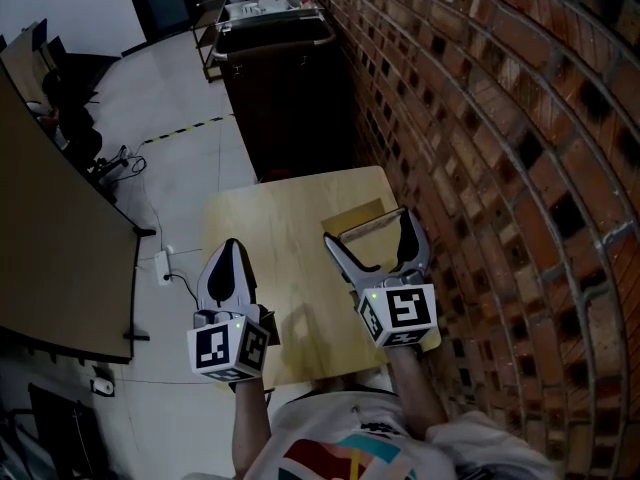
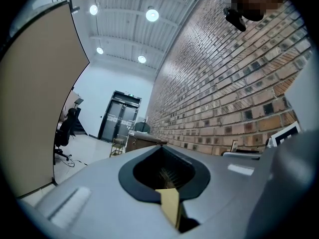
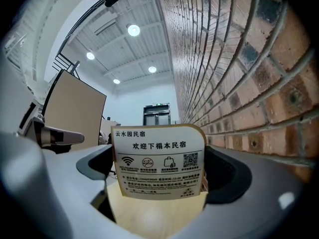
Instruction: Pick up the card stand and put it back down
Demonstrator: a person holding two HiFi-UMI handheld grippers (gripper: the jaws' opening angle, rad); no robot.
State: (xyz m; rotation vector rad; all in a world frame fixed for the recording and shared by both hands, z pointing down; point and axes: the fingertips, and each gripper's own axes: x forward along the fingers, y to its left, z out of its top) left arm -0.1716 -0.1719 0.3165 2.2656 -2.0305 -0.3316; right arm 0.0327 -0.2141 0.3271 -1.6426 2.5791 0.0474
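The card stand (image 1: 372,224) is a white printed card (image 3: 158,158) in a pale wooden base (image 3: 154,213). It stands near the right side of a small wooden table (image 1: 270,228), facing the right gripper's camera. My right gripper (image 1: 367,231) is open, with one jaw at each end of the stand. In the right gripper view a dark gap shows between the base and the left jaw. My left gripper (image 1: 232,256) rests at the table's left edge with its jaws together and nothing between them. In the left gripper view (image 2: 167,183) only a sliver of tabletop shows between them.
A brick wall (image 1: 480,118) runs along the table's right edge. A dark cabinet (image 1: 280,98) with a cart behind it stands just past the table's far edge. A large desk panel (image 1: 50,258) and floor cables (image 1: 165,263) lie to the left.
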